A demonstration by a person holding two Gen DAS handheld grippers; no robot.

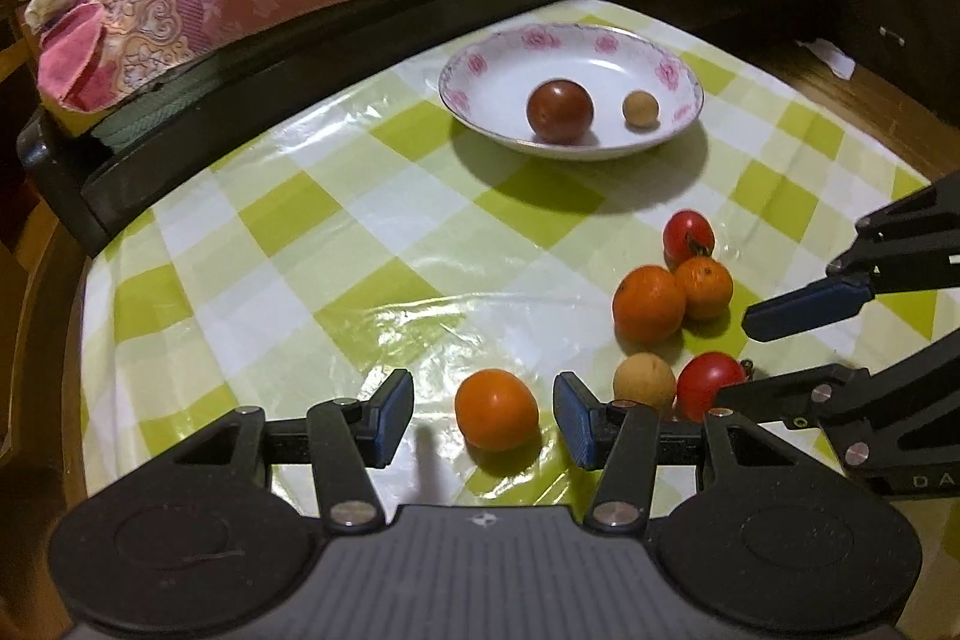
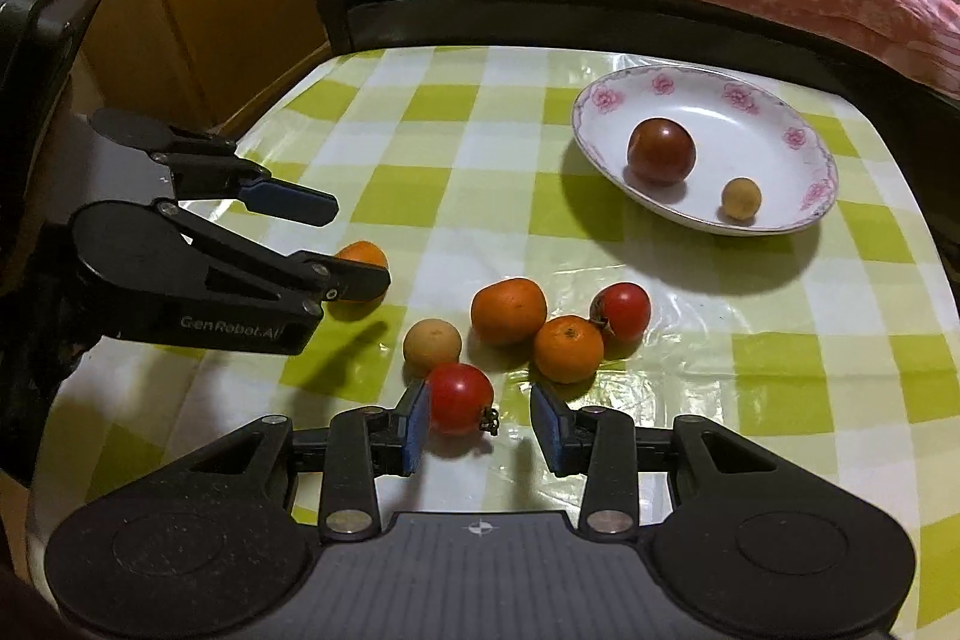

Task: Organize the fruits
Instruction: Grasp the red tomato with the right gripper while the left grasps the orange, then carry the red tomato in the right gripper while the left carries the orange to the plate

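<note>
Both tongs stand open, each straddling a fruit without gripping: the left tongs (image 1: 483, 415) around the lone orange (image 1: 495, 408), the right tongs (image 2: 480, 421) around a red tomato (image 2: 461, 398) touching one pad, both well short of the plate (image 2: 606, 142).

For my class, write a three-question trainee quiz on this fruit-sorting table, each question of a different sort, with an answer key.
1. How many fruits lie in the plate?
2. True or false: the left gripper is clamped on the lone orange.
3. The fruit between the right gripper's fingers is: A) an orange, B) the red tomato, C) a tan fruit.

Key: 1. Two, a dark red one and a small tan one. 2. False, gaps show either side. 3. B.
</note>
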